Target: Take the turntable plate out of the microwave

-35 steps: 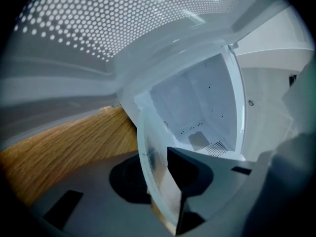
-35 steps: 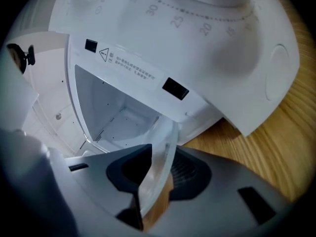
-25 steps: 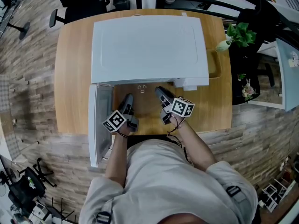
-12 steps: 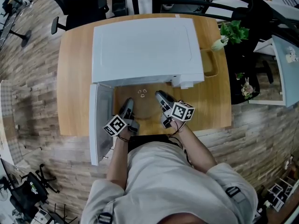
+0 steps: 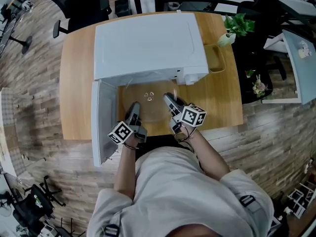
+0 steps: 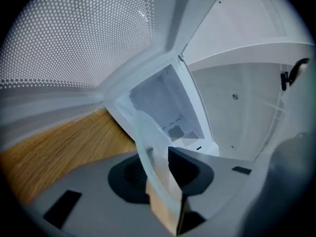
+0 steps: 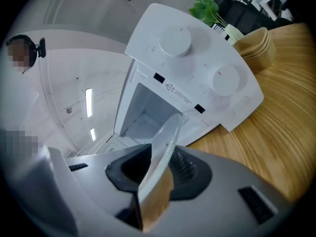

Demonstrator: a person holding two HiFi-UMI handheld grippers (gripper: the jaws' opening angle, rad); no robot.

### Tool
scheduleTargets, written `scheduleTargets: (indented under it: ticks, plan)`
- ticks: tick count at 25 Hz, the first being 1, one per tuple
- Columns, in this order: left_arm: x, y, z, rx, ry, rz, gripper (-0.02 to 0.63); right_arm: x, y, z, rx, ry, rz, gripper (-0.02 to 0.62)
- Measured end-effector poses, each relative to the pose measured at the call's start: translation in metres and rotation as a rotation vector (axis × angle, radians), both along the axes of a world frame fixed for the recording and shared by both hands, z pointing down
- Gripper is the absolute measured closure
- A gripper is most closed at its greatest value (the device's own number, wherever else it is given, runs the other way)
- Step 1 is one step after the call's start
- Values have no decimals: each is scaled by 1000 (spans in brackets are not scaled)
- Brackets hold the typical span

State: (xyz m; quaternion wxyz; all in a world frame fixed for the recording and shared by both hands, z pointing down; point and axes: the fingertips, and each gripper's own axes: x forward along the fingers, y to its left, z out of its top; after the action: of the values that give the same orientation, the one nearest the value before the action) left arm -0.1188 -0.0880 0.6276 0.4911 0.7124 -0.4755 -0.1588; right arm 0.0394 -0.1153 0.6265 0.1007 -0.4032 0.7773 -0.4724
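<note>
The clear glass turntable plate (image 5: 151,111) hangs in front of the white microwave (image 5: 148,43), outside its open cavity and over the wooden table. My left gripper (image 5: 134,108) is shut on the plate's left rim (image 6: 150,154), and my right gripper (image 5: 170,101) is shut on its right rim (image 7: 165,142). In the left gripper view the left gripper (image 6: 160,164) faces the empty cavity (image 6: 165,105). The right gripper view has the right gripper (image 7: 157,168) facing the control panel (image 7: 197,68) with its two knobs.
The microwave door (image 5: 102,125) stands swung open at the left, its perforated window (image 6: 74,33) close beside my left gripper. A stack of wooden bowls (image 7: 254,46) and a potted plant (image 5: 237,26) sit at the table's (image 5: 74,83) right edge. An office chair (image 5: 79,4) stands beyond.
Both grippers have drawn back from the microwave's opening and risen a little, carrying the plate out with them. Both grips have held.
</note>
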Motion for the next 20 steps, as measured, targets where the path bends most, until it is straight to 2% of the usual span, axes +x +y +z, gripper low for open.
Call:
scheduleTargets:
  ticks: [20]
  plan:
    - [46, 58, -44, 94, 4, 50, 486, 46, 66, -49, 121, -7, 53, 479]
